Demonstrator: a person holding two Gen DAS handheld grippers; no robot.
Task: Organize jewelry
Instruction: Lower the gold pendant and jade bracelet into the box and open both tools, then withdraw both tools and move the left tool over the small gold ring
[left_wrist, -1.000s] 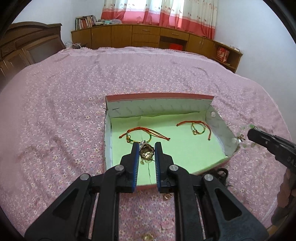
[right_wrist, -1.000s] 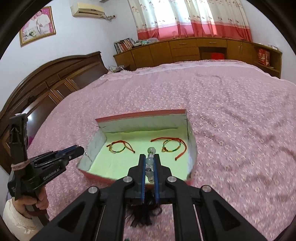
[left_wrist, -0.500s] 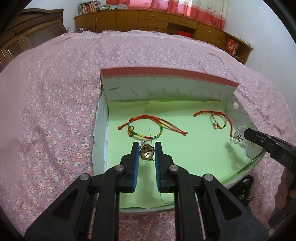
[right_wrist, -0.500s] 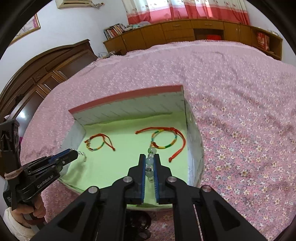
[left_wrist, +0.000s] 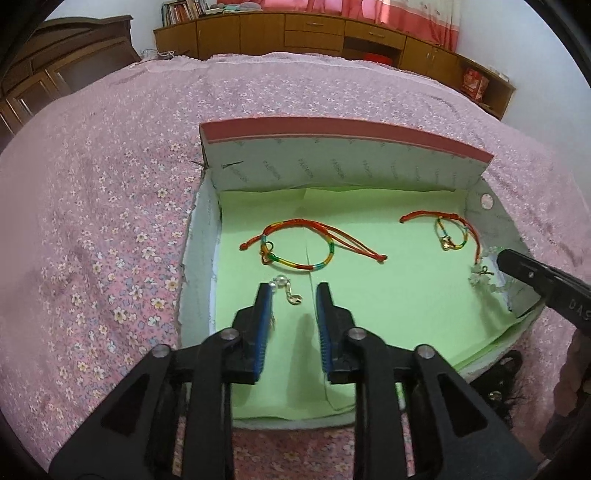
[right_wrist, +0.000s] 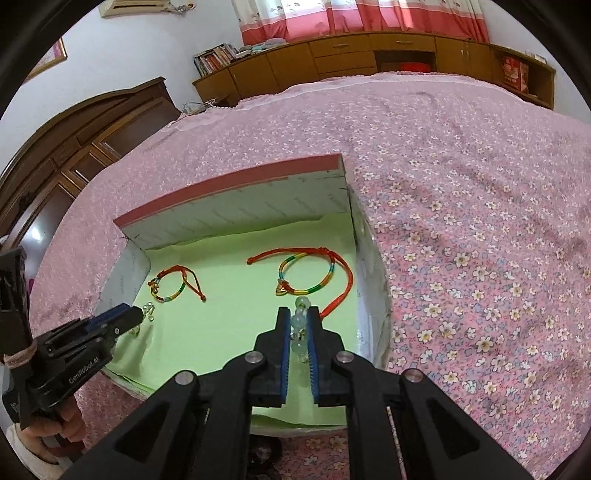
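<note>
A shallow box (left_wrist: 347, 155) lined with green paper lies on the bed. Two red and rainbow cord bracelets (left_wrist: 295, 247) (left_wrist: 448, 230) lie in it; the right wrist view also shows both (right_wrist: 173, 284) (right_wrist: 306, 271). My left gripper (left_wrist: 293, 291) is open low over the box's near left part. A small silver pearl chain (left_wrist: 286, 290) lies on the paper between its fingertips, touching the left one. My right gripper (right_wrist: 297, 314) is shut on a pale green bead bracelet (right_wrist: 300, 325) over the box's right side.
The pink flowered bedspread (left_wrist: 110, 221) surrounds the box. A black hair item (left_wrist: 498, 384) lies just outside the box's near right corner. Wooden cabinets (right_wrist: 369, 59) line the far wall and a dark headboard (right_wrist: 74, 147) stands at the left.
My left gripper has opened and let the silver chain drop onto the green paper. Both grippers have moved forward and lower over the box. The right gripper stays shut on the bead bracelet.
</note>
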